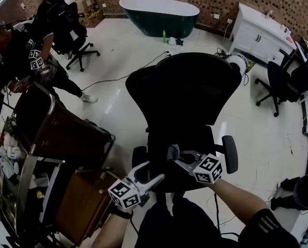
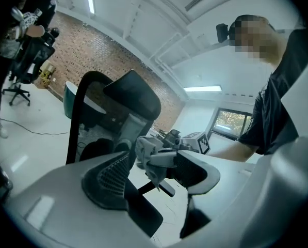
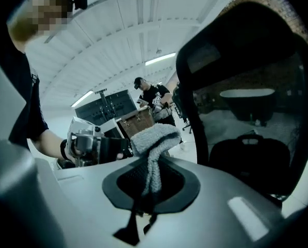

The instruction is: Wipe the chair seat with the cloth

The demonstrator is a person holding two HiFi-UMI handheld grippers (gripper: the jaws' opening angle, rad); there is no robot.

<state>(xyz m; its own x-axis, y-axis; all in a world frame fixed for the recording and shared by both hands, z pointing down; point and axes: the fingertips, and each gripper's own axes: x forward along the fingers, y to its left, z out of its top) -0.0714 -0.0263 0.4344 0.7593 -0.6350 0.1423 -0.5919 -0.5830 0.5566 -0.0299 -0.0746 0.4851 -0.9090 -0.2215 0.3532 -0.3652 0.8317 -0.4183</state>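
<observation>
Two grippers: both low in the head view, at the front edge of the chair, held by bare forearms
Right gripper [image 3: 148,190]: jaws clenched on the cloth, pads pressed together with the fabric between them
Cloth [image 3: 152,138]: grey terry, bunched. A narrow strip runs down between the right jaws and a folded lump sticks out past their tips
Cloth vs seat: the lump shows against the room, with the seat off to the right. Contact with the seat cannot be told
Left gripper [image 2: 151,182]: jaws spread, nothing between them. It points across at the right gripper and the person's arm
Gripper spacing: left gripper [image 1: 152,173] sits just beside right gripper [image 1: 173,154], with their tips near each other
Chair seat [image 1: 192,138]: black, centre of the head view, directly beyond the right gripper
Chair back [image 1: 187,84]: black mesh, upright behind the seat
Armrest [image 1: 229,154]: black pad, just right of the right gripper's marker cube
Floor [image 1: 117,50]: pale, glossy, with a cable trailing across it
Bathtub [image 1: 159,14]: dark green, against the brick wall
Cabinet [image 1: 257,35]: white, far right
Brown case [image 1: 66,133]: on a metal-framed cart at the left
Other person [image 1: 19,50]: dark clothes, standing far left
</observation>
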